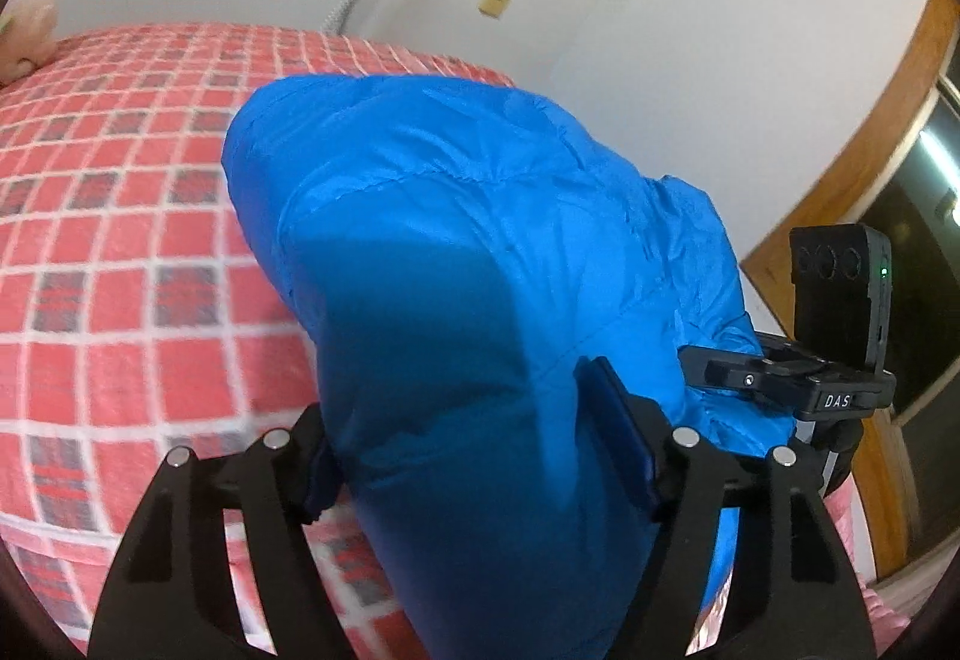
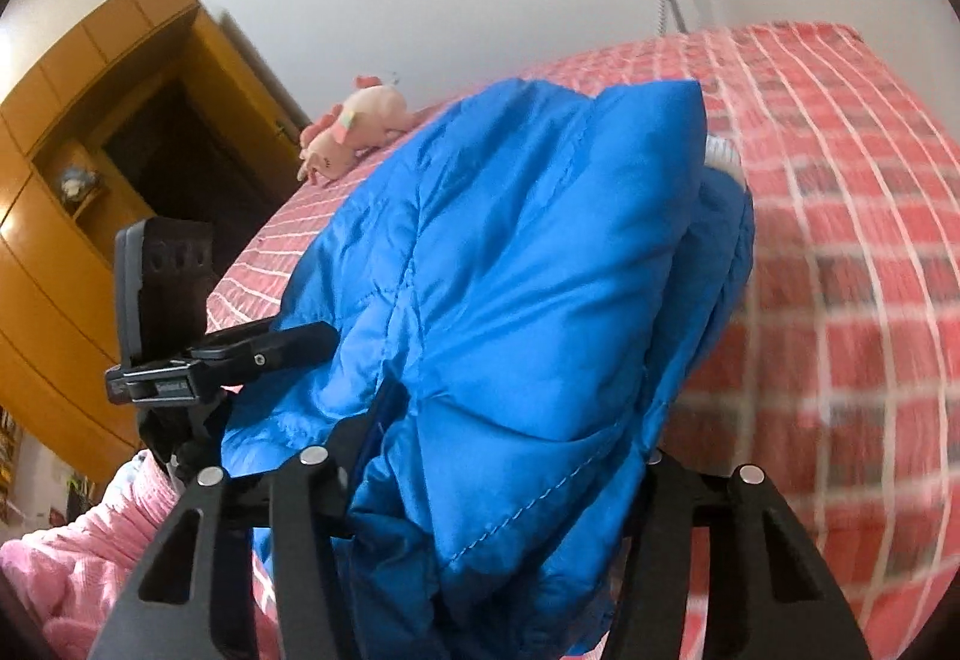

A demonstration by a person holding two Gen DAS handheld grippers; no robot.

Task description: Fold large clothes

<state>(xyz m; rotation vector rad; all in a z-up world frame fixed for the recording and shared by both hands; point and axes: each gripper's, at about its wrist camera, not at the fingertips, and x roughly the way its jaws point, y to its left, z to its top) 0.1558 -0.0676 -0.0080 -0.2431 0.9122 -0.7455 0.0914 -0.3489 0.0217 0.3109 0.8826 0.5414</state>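
The blue padded jacket (image 1: 480, 264) runs lengthwise from bottom centre toward the upper frame over the bed (image 1: 120, 240). Both the left gripper (image 1: 480, 456) and the right gripper (image 2: 498, 486) have their fingers pinching its near end.

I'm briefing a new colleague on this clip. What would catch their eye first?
A puffy bright blue jacket fills the middle of both views, bunched between the fingers of each gripper. Behind it spreads a red checked bedspread, with a pink plush toy lying near its far edge.

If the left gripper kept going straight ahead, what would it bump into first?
Probably the blue puffy jacket, already bunched between the left gripper's jaws. The red checked bed lies beyond it.
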